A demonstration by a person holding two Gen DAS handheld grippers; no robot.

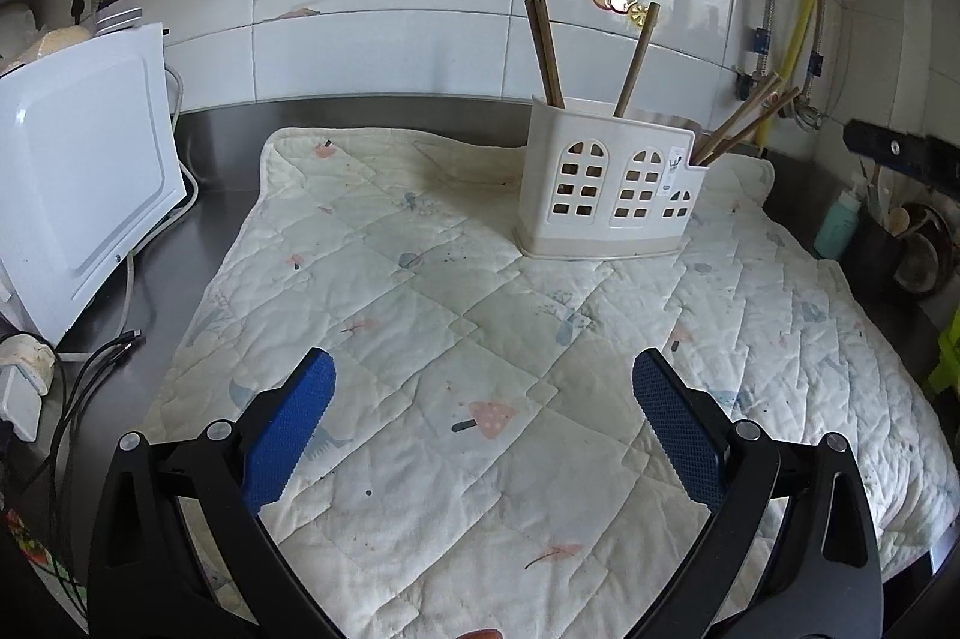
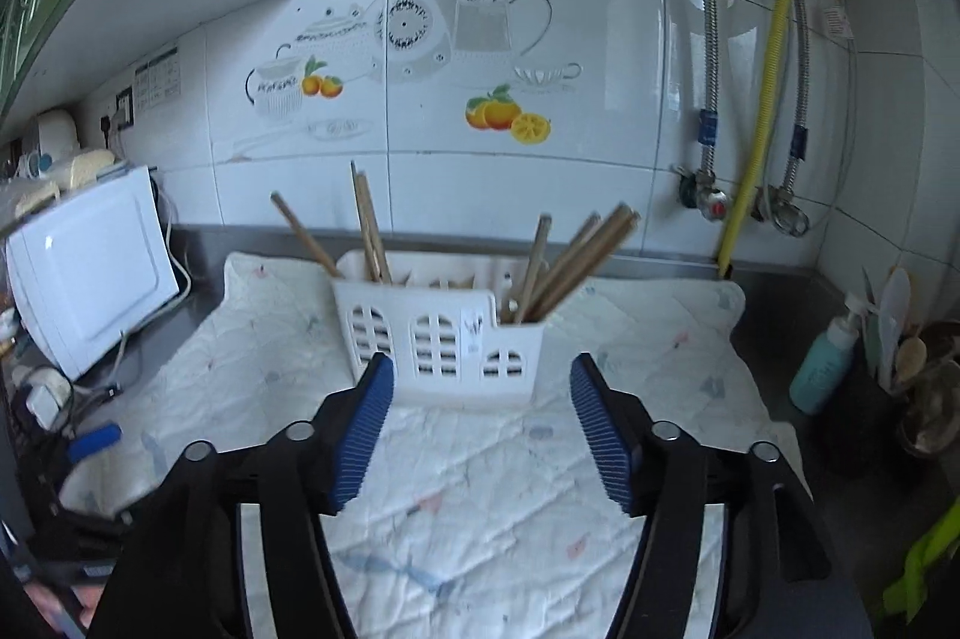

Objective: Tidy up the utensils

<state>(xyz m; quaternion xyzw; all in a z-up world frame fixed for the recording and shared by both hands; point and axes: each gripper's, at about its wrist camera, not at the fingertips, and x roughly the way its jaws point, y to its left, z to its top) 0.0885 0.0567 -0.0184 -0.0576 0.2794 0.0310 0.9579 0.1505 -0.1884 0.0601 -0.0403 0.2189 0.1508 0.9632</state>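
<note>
Seven chopsticks (image 2: 372,225): standing in holder (image 2: 444,339)
Quilt (image 1: 480,369): nothing left lying
Left claw (image 1: 483,423): wide, empty
Right claw (image 2: 480,429): spread, empty

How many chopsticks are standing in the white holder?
About 7 chopsticks: three in the holder's taller section, a pair and one leaning apart; roughly four bunched in its lower section. Overlap and blur may hide more.

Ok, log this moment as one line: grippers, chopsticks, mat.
left gripper: open, empty | right gripper: open, empty | chopsticks: all upright in white holder | quilted mat: no loose utensils
</note>
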